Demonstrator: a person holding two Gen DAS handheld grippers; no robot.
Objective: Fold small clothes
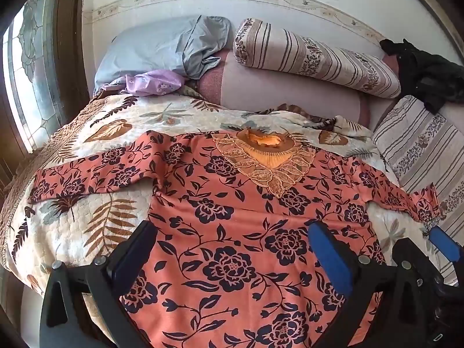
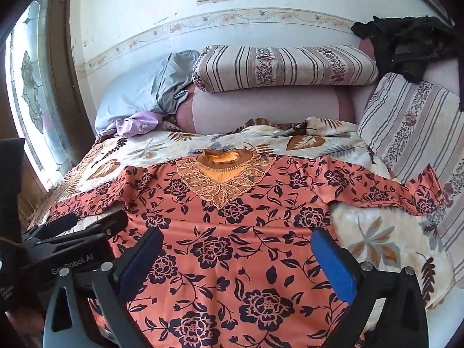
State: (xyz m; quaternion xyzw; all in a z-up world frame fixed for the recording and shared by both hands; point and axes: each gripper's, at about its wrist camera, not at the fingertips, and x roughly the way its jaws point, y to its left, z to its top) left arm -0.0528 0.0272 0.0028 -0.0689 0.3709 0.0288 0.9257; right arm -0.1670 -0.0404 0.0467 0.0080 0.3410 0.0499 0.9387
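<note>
A salmon-pink top with dark flowers and an embroidered orange neckline lies flat on the leaf-patterned bedspread, sleeves spread to both sides. It also shows in the right wrist view. My left gripper is open and empty above the top's lower part. My right gripper is open and empty above the same lower part, to the right of the left one. The right gripper's fingers show at the right edge of the left wrist view; the left gripper shows at the left of the right wrist view.
A grey pillow, a lilac cloth and a striped bolster lie at the head of the bed. A striped cushion and a black garment are at the right. A window is at the left.
</note>
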